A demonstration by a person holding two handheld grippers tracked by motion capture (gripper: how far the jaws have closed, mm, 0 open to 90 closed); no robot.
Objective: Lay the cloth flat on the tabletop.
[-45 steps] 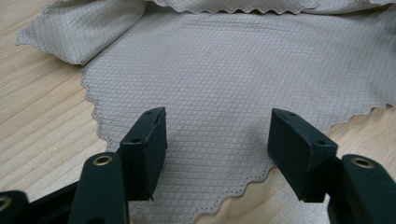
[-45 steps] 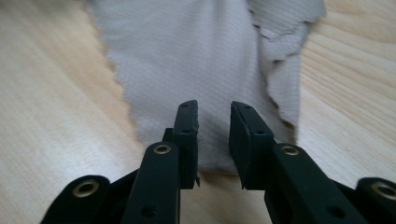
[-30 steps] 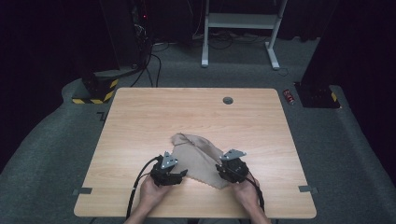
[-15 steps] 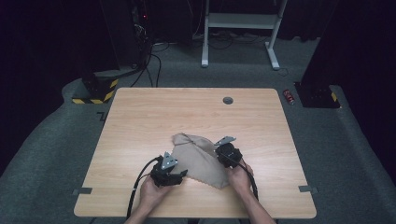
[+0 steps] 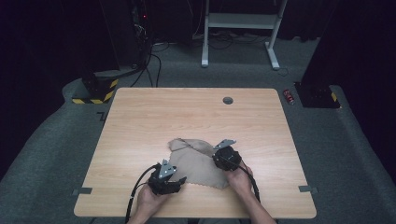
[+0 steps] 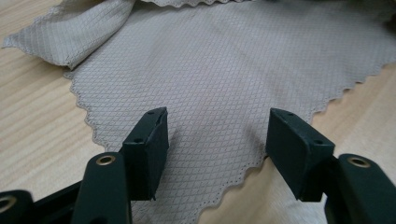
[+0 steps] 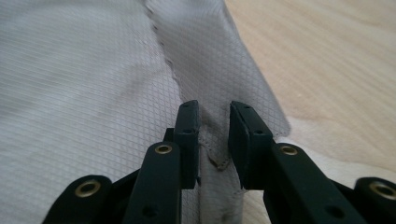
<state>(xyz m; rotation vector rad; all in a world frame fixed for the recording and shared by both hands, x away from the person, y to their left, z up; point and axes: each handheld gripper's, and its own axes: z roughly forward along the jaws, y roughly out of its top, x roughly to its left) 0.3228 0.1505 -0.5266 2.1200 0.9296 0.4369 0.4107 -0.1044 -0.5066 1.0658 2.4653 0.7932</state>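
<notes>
Cloth (image 5: 198, 159) lies rumpled on the table (image 5: 140, 121), near its front edge. Left gripper (image 6: 217, 135) holds its jaws wide over a scalloped corner; right gripper (image 7: 215, 135), jaws just reopening, straddles a folded edge without pinching it.

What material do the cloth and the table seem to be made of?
The cloth looks like thin beige microfibre: fine diamond weave, matte, zigzag-cut edges. The table looks like wood-grain laminate, pale and smooth with straight grain lines; solid wood cannot be ruled out.
</notes>
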